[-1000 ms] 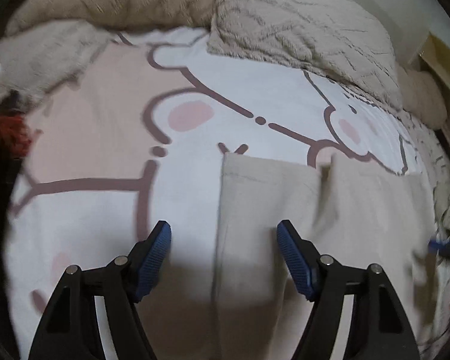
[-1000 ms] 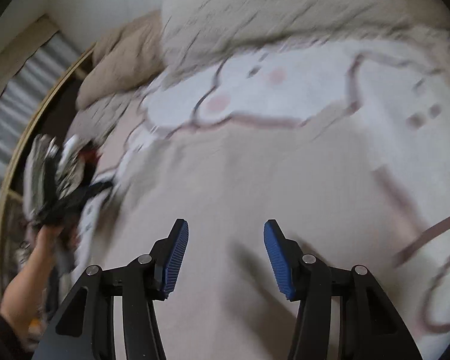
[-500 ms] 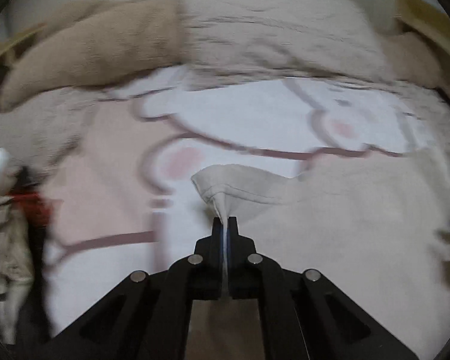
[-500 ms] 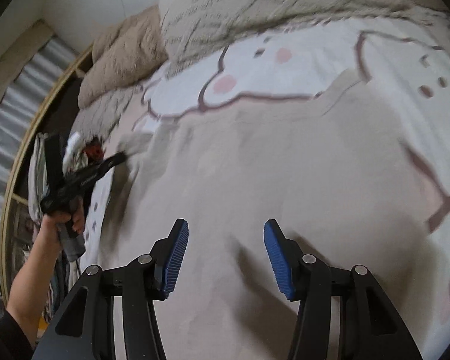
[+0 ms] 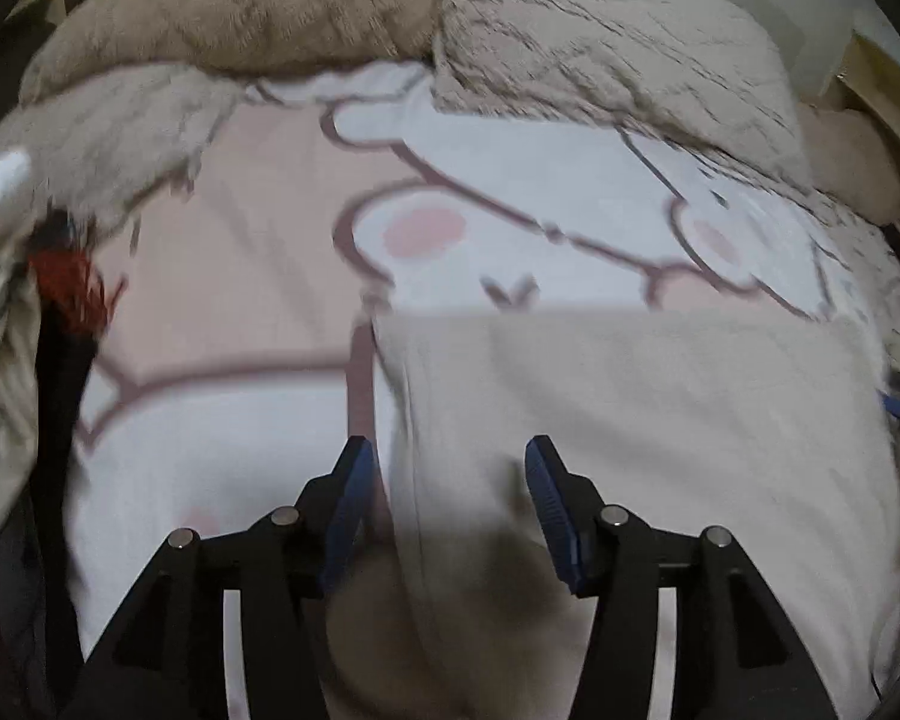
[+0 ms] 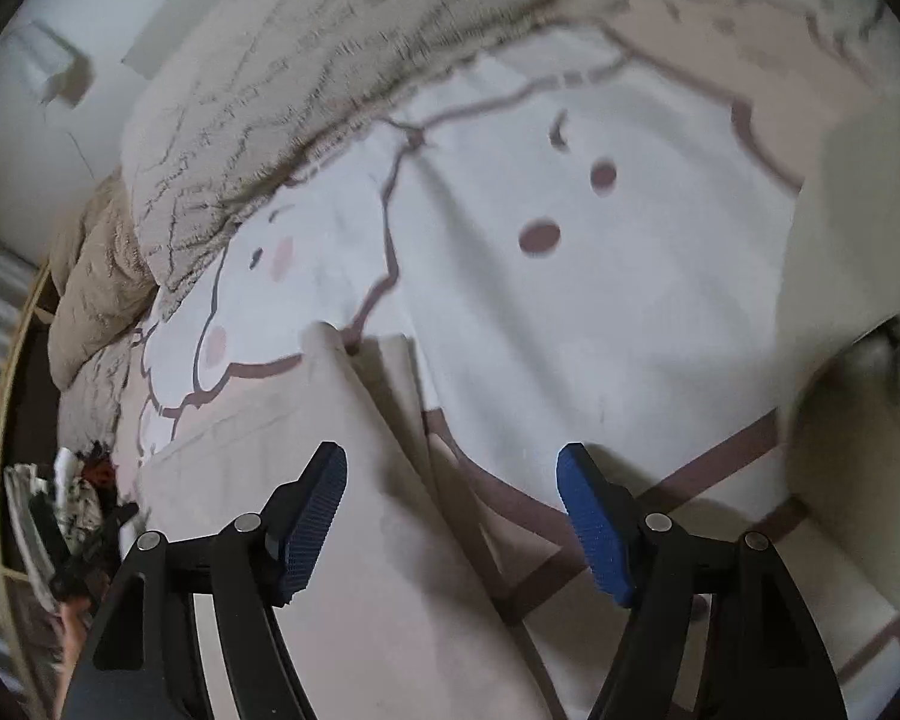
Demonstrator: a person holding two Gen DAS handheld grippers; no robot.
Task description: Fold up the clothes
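A beige garment lies folded flat on the cartoon-print bed sheet. My left gripper hovers over the garment's left edge; its jaws are opening, and the cloth lies below them, not pinched. In the right wrist view the same beige garment fills the lower left, its corner reaching toward the middle. My right gripper stands over the garment's right edge, jaws opening, with cloth and sheet beneath and nothing pressed between the blue pads.
Fluffy beige blankets are heaped along the far side of the bed. A pile of other clothes with a red item sits at the left edge. A pale cushion-like shape rises at the right. Wooden frame at far right.
My left gripper shut on the garment's corner, lifted it, and has now let go, leaving it folded flat. My right gripper swung right toward the garment's right edge and opened wider.
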